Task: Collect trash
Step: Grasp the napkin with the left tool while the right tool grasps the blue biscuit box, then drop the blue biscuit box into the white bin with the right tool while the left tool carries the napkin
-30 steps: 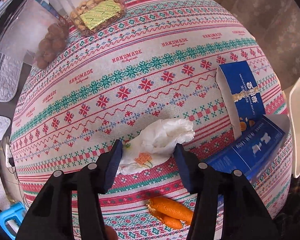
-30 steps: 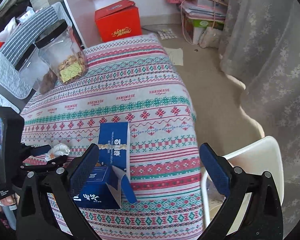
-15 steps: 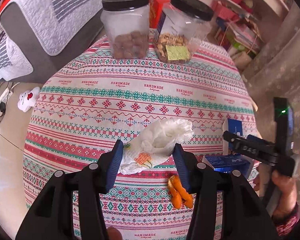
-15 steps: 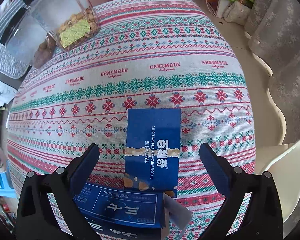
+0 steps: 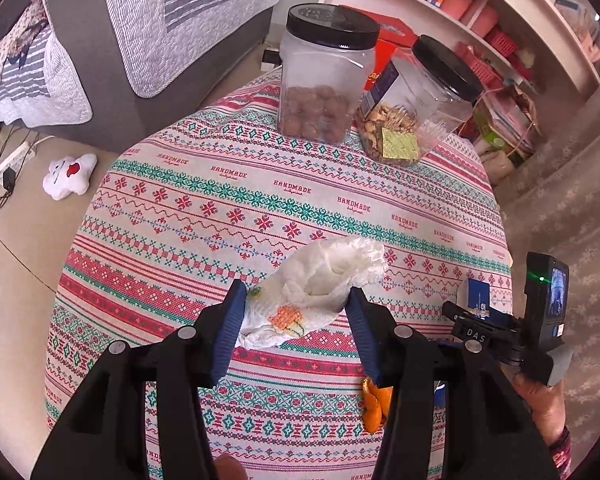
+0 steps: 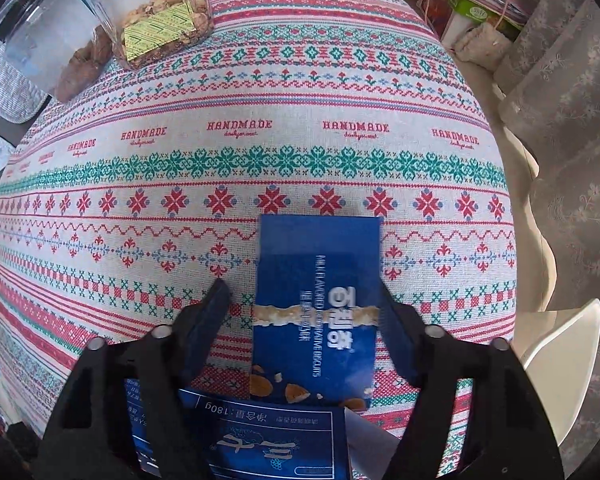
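Observation:
My left gripper (image 5: 296, 312) is shut on a crumpled white tissue (image 5: 316, 292) with an orange flower print and holds it above the patterned tablecloth (image 5: 220, 208). Orange peel (image 5: 374, 404) lies on the cloth under its right finger. My right gripper (image 6: 304, 316) is open, its fingers on either side of a flattened blue biscuit box (image 6: 318, 300) that lies on the cloth (image 6: 260, 140). The box's open end (image 6: 260, 436) is below the fingers. The right gripper also shows at the right of the left wrist view (image 5: 512, 328), over the box (image 5: 478, 296).
Two clear jars with black lids stand at the table's far edge, one with brown balls (image 5: 324, 76), one with nuts (image 5: 416, 108). A white chair (image 6: 560, 356) is at the right. A sofa (image 5: 140, 32), shelves and a plush toy (image 5: 70, 174) surround the table.
My left gripper has risen with the tissue, so the table looks farther away. My right gripper has come down over the blue box and its fingers have narrowed around it.

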Demonstrator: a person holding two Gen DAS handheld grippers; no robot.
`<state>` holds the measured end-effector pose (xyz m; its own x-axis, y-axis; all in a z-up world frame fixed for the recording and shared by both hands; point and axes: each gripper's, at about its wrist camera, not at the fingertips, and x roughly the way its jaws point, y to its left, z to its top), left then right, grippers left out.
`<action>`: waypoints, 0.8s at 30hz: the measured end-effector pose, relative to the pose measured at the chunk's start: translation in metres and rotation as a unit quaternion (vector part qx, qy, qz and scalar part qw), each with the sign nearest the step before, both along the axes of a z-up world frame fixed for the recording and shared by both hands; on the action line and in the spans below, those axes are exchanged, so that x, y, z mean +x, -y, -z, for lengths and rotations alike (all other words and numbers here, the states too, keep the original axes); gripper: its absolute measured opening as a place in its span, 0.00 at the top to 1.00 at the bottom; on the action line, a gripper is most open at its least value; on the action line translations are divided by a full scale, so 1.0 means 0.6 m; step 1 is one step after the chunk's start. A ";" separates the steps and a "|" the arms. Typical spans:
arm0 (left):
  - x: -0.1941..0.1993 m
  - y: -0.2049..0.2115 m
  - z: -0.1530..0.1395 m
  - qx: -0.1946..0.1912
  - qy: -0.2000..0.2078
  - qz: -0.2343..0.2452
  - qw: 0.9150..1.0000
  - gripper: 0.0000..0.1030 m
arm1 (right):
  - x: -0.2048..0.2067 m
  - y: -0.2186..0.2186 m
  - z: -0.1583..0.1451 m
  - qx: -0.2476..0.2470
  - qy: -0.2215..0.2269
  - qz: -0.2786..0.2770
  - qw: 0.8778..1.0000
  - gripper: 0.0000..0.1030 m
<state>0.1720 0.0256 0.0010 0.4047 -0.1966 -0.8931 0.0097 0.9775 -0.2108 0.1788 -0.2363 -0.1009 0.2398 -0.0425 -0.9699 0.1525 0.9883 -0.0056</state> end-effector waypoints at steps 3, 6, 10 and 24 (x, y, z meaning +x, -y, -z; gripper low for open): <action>0.002 0.004 -0.002 -0.003 0.002 0.002 1.000 0.51 | -0.007 0.005 -0.010 0.005 0.009 0.004 1.000 0.49; 0.002 0.007 -0.003 -0.006 0.003 0.005 1.000 0.51 | -0.001 0.014 -0.016 0.013 0.019 0.006 1.000 0.49; 0.004 0.004 -0.009 -0.012 0.010 0.000 1.000 0.51 | 0.005 0.008 -0.044 0.038 0.053 0.005 0.998 0.49; -0.019 0.001 -0.067 -0.017 0.106 -0.059 0.992 0.51 | -0.069 0.020 -0.238 0.084 0.287 -0.004 0.954 0.48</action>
